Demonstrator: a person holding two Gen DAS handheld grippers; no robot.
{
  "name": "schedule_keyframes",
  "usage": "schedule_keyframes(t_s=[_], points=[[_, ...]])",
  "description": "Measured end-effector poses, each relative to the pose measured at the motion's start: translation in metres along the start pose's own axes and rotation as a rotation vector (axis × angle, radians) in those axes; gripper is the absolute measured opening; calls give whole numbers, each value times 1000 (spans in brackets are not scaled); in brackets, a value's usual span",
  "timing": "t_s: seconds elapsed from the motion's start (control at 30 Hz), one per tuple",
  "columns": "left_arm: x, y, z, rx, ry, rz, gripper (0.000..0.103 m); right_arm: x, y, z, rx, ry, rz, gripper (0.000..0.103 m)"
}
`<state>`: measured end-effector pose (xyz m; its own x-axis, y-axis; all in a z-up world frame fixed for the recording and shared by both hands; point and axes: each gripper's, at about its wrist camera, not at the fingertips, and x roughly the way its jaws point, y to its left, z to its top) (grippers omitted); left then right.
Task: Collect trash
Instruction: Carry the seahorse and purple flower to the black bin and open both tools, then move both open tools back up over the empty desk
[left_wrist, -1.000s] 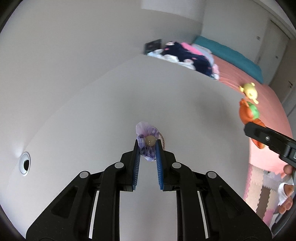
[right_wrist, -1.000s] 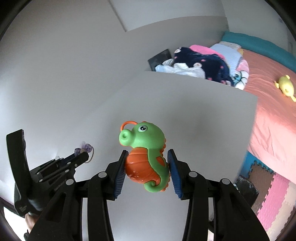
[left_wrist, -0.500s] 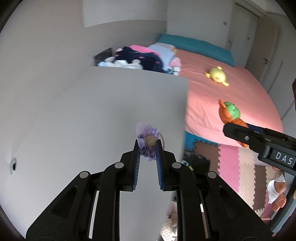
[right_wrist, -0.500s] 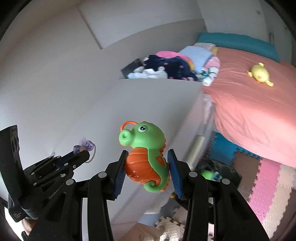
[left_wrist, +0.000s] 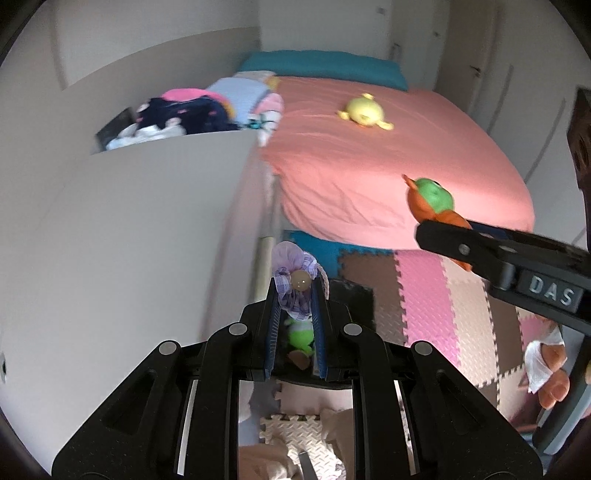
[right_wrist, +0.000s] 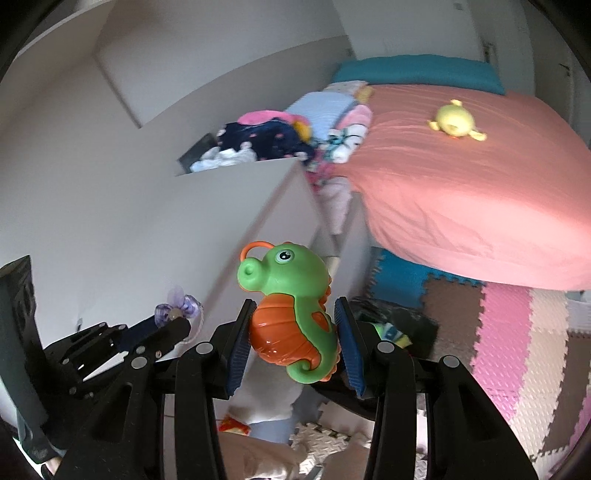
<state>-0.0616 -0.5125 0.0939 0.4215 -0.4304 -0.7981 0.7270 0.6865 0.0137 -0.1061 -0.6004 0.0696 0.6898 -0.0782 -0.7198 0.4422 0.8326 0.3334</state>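
Seahorse toy (right_wrist: 295, 325), green over orange, sits nearest in the right wrist view, pinched across its orange belly by the right gripper (right_wrist: 295, 343), both blue pads pressed on its sides, head up with the small orange loop at the snout; grip across the widest part probably keeps it from swinging in transit. Left gripper (left_wrist: 295, 317) is pressed nearly together on a small purple fabric flower (left_wrist: 295, 284) with a bead at its centre and a thin cord loop trailing to one side; the flower stands proud of the fingertips, so the hold looks shallow and could slip. Both items are carried in the air, touching nothing else. Just below the left gripper, on the floor, a dark bin or bag (right_wrist: 399, 325) lies open with a green item already inside, seen between the left jaws; judged the likely drop point, with both claws tilted down toward it. White cabinet (left_wrist: 147, 221) stands at the left, its edge close beside the bin and possibly limiting approach from that side. Foam puzzle mats (left_wrist: 436, 295) in pink, brown and blue cover the floor beyond. Farther off, the bed with a coral sheet (left_wrist: 388, 166) carries a yellow toy (left_wrist: 364, 112), still uncollected; a heap of clothes (left_wrist: 192, 114) lies behind the cabinet
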Motion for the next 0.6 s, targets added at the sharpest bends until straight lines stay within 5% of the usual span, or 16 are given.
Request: schedule_keyframes(t_s=[0.37, 0.4, 0.43, 0.47, 0.5, 0.6], points=[[52, -45, 0, 90, 83, -52, 18, 22, -38, -1, -10, 40, -140, 45], [55, -44, -1, 87, 90, -57, 26, 25, -40, -1, -13, 43, -151, 46], [57, -44, -2, 83, 96, -56, 68, 29, -42, -1, -9, 52, -177, 67], [60, -40, -1, 74, 97, -37, 95, 31, -45, -1, -3, 56, -207, 87], [60, -37, -2, 67, 68, -8, 98, 32, -47, -2, 2, 41, -225, 100], [65, -30, -1, 33, 62, 22, 98, 38, -55, -3, 20, 47, -248, 100]])
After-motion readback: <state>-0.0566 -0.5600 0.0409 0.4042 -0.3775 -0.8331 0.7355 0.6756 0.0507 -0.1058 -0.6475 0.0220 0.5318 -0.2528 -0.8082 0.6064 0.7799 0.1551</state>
